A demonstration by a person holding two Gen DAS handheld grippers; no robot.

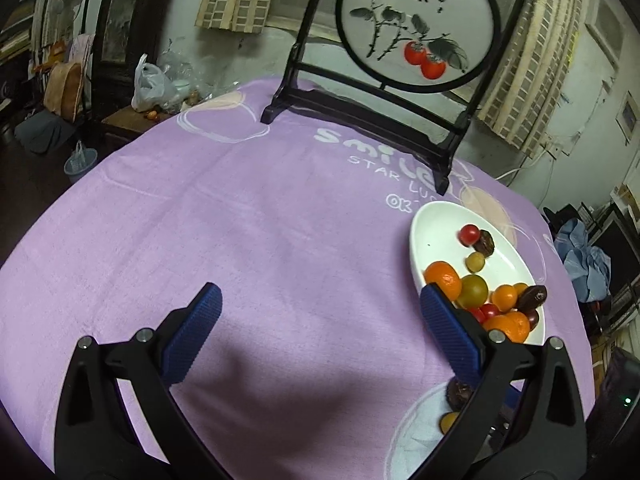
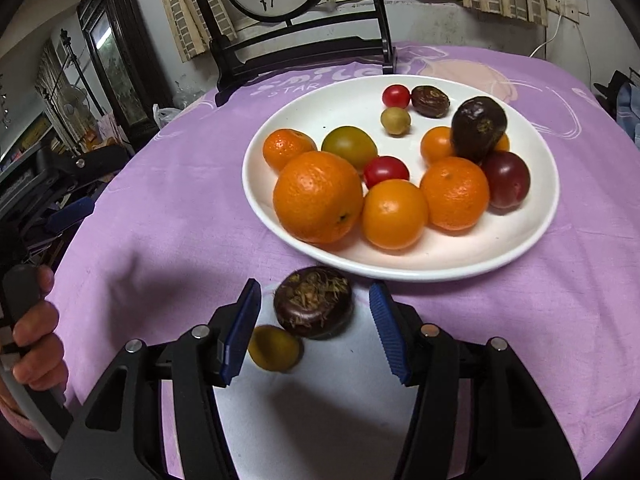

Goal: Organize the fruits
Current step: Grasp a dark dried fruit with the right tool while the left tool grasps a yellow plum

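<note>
Purple cloth (image 2: 160, 220) covers the round table, and on it a white plate (image 2: 536, 236) is set, already loaded with oranges, tomatoes, plums and dark fruits. Two fruits are left off the plate, on a pale patch of the cloth just short of its near rim: a dark water chestnut (image 2: 314, 307) and, beside it on the left and nearer the camera, a small yellow-green fruit (image 2: 274, 347).

The right gripper (image 2: 316, 330) is held with its jaws spread wide, nothing pinched, and the water chestnut lies directly between the blue pads, touching neither. It is a flattened disc lying flat, its tufted face turned up and slightly away; no long axis is evident, so closure across its width is judged adequate.

The left gripper (image 1: 316, 340) is likewise spread and empty, over bare cloth, farther from both loose fruits.
</note>
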